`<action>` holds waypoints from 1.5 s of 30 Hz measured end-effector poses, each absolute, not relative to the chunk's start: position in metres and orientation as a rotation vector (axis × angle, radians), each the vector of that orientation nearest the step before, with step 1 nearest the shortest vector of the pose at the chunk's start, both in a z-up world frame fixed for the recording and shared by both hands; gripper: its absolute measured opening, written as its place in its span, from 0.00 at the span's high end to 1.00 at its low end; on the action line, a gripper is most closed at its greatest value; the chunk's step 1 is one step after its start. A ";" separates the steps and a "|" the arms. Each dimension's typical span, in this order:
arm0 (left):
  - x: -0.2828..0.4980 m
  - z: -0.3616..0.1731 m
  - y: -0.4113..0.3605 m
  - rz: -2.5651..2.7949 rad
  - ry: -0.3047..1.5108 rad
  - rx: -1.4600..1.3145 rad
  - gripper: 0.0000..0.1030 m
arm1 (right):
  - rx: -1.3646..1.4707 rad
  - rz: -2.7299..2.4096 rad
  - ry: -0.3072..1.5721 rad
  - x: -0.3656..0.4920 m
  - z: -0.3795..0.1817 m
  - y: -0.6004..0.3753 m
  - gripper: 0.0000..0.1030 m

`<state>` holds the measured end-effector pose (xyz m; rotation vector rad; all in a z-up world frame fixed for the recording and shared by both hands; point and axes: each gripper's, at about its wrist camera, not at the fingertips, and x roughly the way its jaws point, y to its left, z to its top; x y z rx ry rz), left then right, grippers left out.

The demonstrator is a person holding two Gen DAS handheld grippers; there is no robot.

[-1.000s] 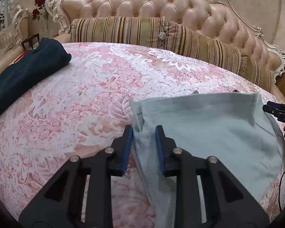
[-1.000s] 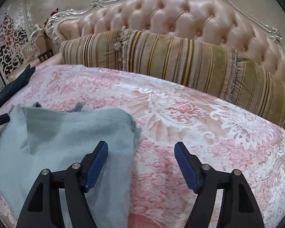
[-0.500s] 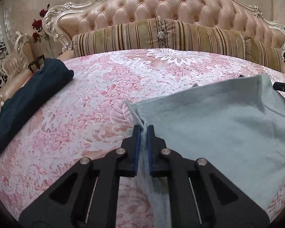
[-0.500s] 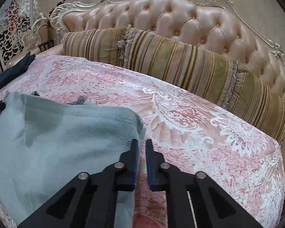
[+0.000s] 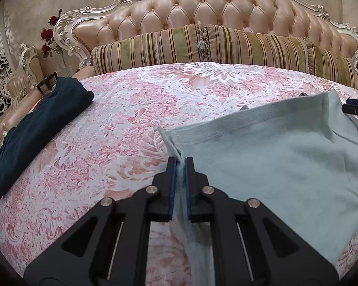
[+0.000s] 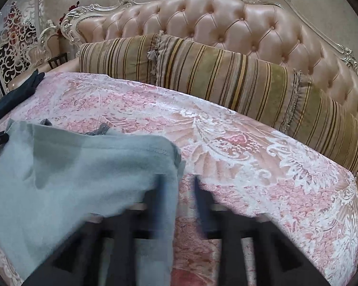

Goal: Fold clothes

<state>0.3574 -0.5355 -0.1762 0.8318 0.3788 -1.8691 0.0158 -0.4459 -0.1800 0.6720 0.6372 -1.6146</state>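
Lacy pink bedspread point(image 5: 136, 124) under soft pale-blue fleece garment point(image 5: 274, 166)

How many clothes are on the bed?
2: a light blue garment pinched by the left gripper, and a dark navy garment at the bed's left edge. More may lie out of view.

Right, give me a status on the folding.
Done: a dark blue garment lies folded at the bed's edge. In hand: the left gripper pinches the light blue garment's corner; the right gripper is blurred. Left: its folds.
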 end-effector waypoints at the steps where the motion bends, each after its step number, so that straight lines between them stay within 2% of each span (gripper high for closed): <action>1: 0.357 -0.176 -0.535 -1.869 0.377 0.832 0.92 | 0.668 -1.614 0.627 0.016 -0.179 -0.445 0.37; 10: 0.353 -0.175 -0.532 -1.857 0.340 0.838 0.92 | 0.658 -1.594 0.620 0.018 -0.177 -0.443 0.37; 11: 0.354 -0.174 -0.532 -1.856 0.340 0.832 0.92 | 0.658 -1.591 0.622 0.018 -0.177 -0.443 0.40; 12: 0.355 -0.173 -0.532 -1.855 0.345 0.823 0.92 | 0.658 -1.588 0.624 0.018 -0.178 -0.443 0.49; 13: 0.357 -0.172 -0.532 -1.855 0.351 0.816 0.92 | 0.658 -1.586 0.626 0.019 -0.178 -0.443 0.83; 14: 0.358 -0.171 -0.533 -1.856 0.355 0.814 0.92 | 0.657 -1.583 0.627 0.019 -0.178 -0.443 0.98; 27: 0.360 -0.166 -0.533 -1.858 0.356 0.772 0.92 | 0.647 -1.626 0.623 0.014 -0.162 -0.437 0.99; 43: 0.379 -0.187 -0.554 -1.827 0.589 0.763 0.91 | 0.675 -1.634 0.703 0.008 -0.193 -0.449 0.99; 45: 0.384 -0.186 -0.556 -1.839 0.628 0.746 0.85 | 0.672 -1.633 0.714 0.009 -0.194 -0.448 0.99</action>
